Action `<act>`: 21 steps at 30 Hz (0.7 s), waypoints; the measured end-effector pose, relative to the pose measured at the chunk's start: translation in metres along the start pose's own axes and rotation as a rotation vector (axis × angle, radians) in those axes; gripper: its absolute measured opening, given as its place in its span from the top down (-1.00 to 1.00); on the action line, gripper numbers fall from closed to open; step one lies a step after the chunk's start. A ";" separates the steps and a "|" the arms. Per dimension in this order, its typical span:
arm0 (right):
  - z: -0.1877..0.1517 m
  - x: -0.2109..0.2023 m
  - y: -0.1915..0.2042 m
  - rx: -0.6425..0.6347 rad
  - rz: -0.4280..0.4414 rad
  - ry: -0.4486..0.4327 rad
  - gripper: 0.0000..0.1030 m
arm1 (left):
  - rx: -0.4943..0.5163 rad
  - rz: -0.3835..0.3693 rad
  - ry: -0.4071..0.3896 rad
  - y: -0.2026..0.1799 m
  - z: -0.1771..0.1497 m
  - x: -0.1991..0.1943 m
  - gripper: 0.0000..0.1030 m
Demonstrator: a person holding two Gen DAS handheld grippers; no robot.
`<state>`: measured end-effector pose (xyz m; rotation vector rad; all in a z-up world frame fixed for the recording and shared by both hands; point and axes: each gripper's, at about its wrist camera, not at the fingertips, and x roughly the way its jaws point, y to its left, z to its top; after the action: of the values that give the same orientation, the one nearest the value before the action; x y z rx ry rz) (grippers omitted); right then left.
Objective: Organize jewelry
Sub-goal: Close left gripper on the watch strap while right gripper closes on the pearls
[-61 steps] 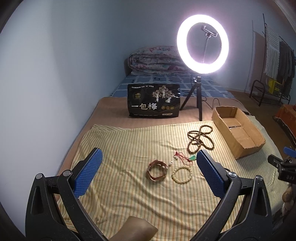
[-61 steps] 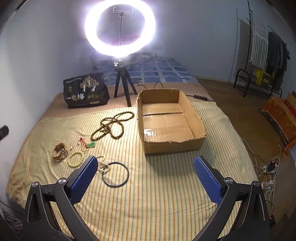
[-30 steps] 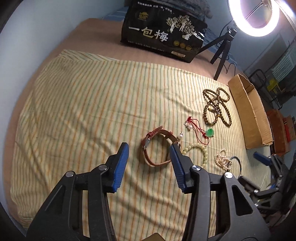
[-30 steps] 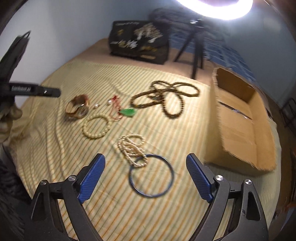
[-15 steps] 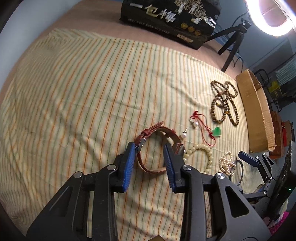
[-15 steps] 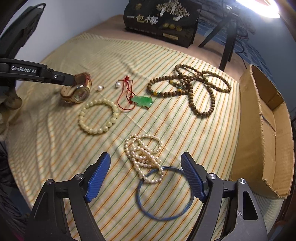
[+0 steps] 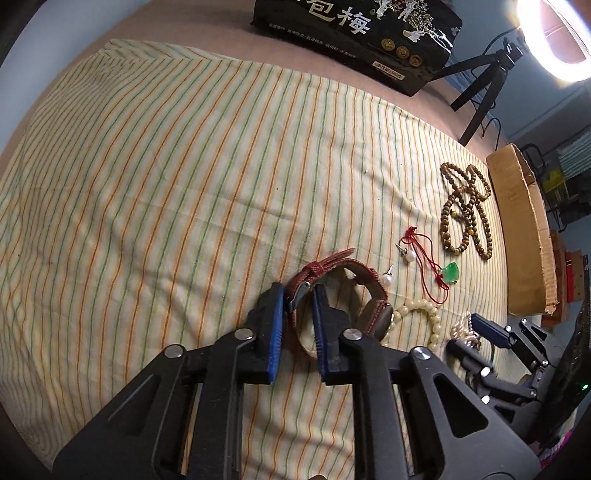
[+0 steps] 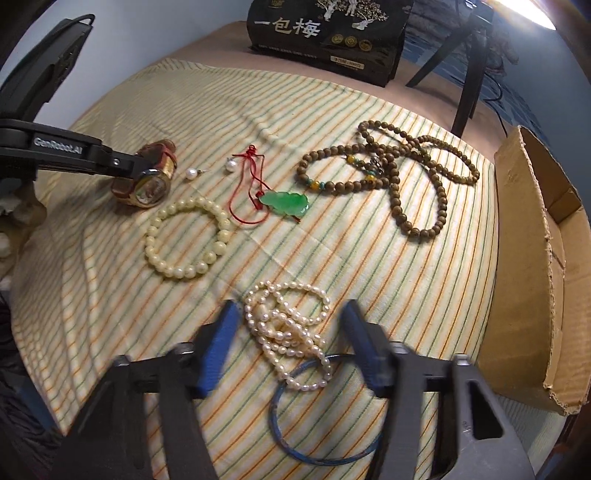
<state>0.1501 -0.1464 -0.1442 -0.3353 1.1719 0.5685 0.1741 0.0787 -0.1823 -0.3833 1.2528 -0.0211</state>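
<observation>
A brown-strapped watch (image 7: 371, 282) lies on the striped cloth (image 7: 166, 184). My left gripper (image 7: 297, 291) is closing on its strap near the buckle, one finger inside the loop and one outside; the right wrist view shows its tip (image 8: 125, 164) at the watch (image 8: 147, 190). My right gripper (image 8: 290, 317) hangs low over a heap of white pearl necklace (image 8: 280, 325). Its blurred jaws are closing on either side of the pearls without touching them. A thin blue bangle (image 8: 325, 459) lies partly under the pearls.
A cream bead bracelet (image 8: 149, 236), a green pendant on red cord (image 8: 284, 203), two pearl earrings (image 8: 191, 172) and a long brown bead string (image 8: 397, 177) lie on the cloth. An open cardboard box (image 8: 517, 258) stands at the right. A black bag (image 8: 325, 29) and a tripod (image 8: 467, 92) stand behind.
Both grippers have come down toward the cloth. The left jaws have narrowed from astride the watch to its strap. The right jaws have narrowed around the pearl necklace.
</observation>
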 end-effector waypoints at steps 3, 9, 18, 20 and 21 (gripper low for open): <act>0.002 0.000 -0.002 0.012 0.005 -0.003 0.68 | -0.011 -0.007 -0.002 0.001 0.001 0.000 0.83; 0.005 -0.003 -0.008 0.037 0.004 -0.016 0.87 | -0.016 -0.031 -0.016 -0.001 0.000 -0.007 0.86; 0.017 -0.048 -0.032 0.143 0.043 -0.147 0.88 | 0.013 -0.108 -0.113 -0.026 0.005 -0.046 0.87; 0.019 -0.061 -0.038 0.162 0.043 -0.185 0.88 | 0.020 -0.131 -0.135 -0.035 0.007 -0.055 0.87; 0.020 -0.067 -0.039 0.169 0.043 -0.198 0.88 | 0.026 -0.145 -0.148 -0.041 0.008 -0.060 0.87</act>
<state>0.1699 -0.1837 -0.0767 -0.1063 1.0293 0.5238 0.1699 0.0564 -0.1127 -0.4443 1.0756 -0.1303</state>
